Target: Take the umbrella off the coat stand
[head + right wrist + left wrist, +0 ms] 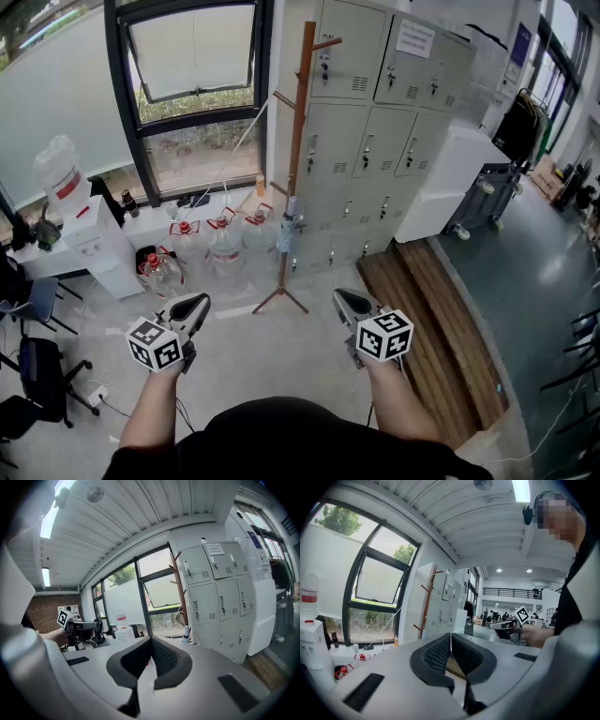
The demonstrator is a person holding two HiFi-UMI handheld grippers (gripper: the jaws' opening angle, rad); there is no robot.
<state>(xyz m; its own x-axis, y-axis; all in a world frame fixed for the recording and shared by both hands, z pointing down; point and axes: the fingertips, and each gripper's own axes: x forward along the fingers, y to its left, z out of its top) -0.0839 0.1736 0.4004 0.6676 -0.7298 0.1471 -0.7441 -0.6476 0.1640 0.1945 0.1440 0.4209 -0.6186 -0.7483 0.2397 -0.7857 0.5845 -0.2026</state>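
Observation:
The wooden coat stand rises in front of the grey lockers, a good way ahead of both grippers. A small folded pale-blue umbrella hangs low on its pole; it also shows in the right gripper view as the umbrella beside the stand. In the left gripper view only the stand can be made out. My left gripper is held low at the left, shut and empty. My right gripper is level with it at the right, also shut and empty.
Several water jugs stand on the floor left of the stand's feet. A water dispenser is at the left under the window. Lockers back the stand. A wooden platform runs along the right. Chairs are at the near left.

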